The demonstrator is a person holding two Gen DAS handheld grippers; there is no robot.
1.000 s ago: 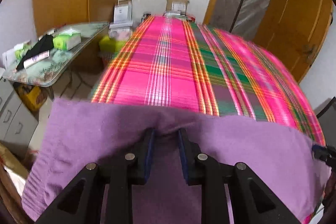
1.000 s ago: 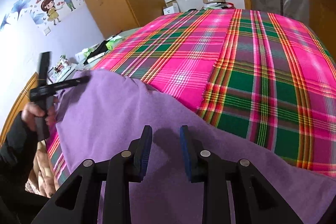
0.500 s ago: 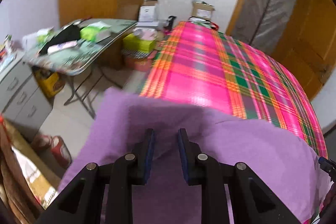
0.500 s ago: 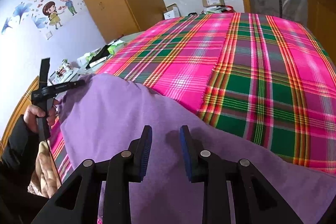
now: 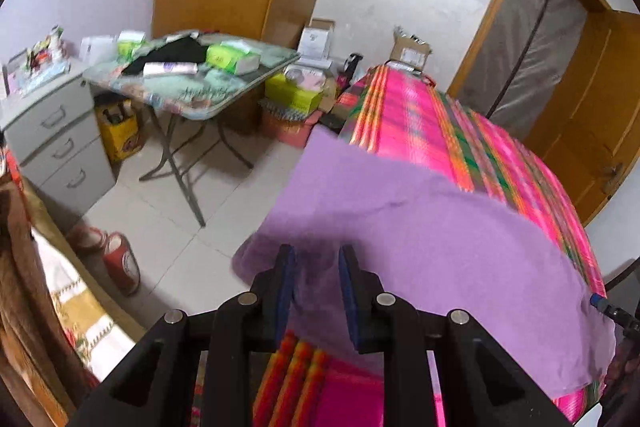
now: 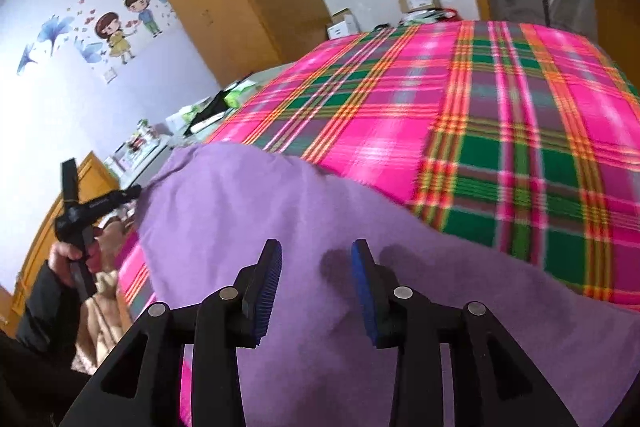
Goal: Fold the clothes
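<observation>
Swinging leftward, your left gripper (image 5: pixel 314 279) now looks past the plaid bed (image 5: pixel 420 123) at floor and the folding table (image 5: pixel 224 83), its pads pinching a bunched edge of the purple garment (image 5: pixel 420 227); your right gripper (image 6: pixel 316 279) has widened and hangs parted above the cloth, gripping nothing; the garment drapes over the bed's near end, its left side lifted, so a fold looks under way.
</observation>
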